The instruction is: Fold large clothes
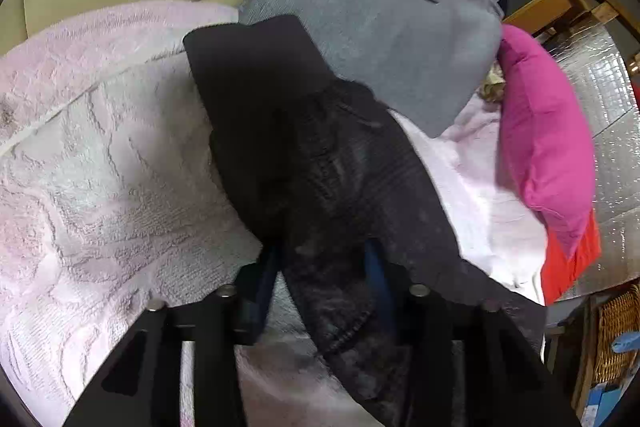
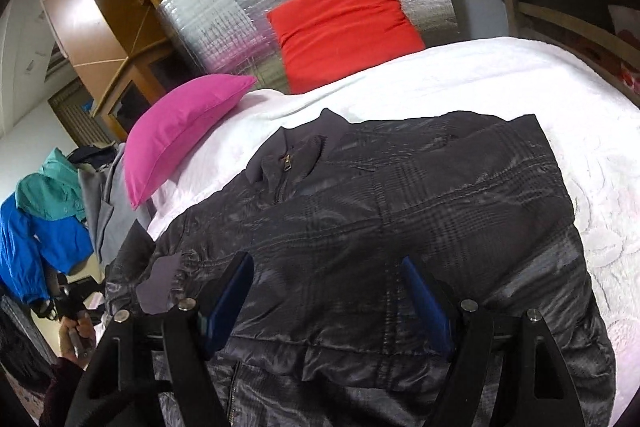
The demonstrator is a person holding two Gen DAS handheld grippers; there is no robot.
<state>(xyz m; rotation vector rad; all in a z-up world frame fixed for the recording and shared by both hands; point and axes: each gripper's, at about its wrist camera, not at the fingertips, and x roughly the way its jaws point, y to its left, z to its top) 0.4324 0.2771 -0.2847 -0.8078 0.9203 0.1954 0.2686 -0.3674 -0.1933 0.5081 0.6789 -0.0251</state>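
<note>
A dark grey plaid quilted jacket [image 2: 400, 227] with a zip lies spread on the white textured blanket [image 2: 500, 83]. The left gripper [image 1: 320, 259] pinches a fold of its ribbed sleeve; the right gripper [image 2: 328, 291] hangs wide open above the glossy front — gripping nothing. A magenta pillow [image 2: 180, 131] and red cushion [image 2: 344, 27] sit beyond.

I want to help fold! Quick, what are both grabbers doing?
Left gripper: closed on a fold of the dark grey plaid zip jacket.
Right gripper: open above that jacket, holding nothing.

Bed surface covered by pale pink textured blanket [image 2: 500, 79]. Dark plaid jacket [image 2: 380, 219] lies spread flat on it, zipper up. Magenta pillow [image 2: 180, 131] and grey garment [image 1: 380, 27] rest at blanket edge.
</note>
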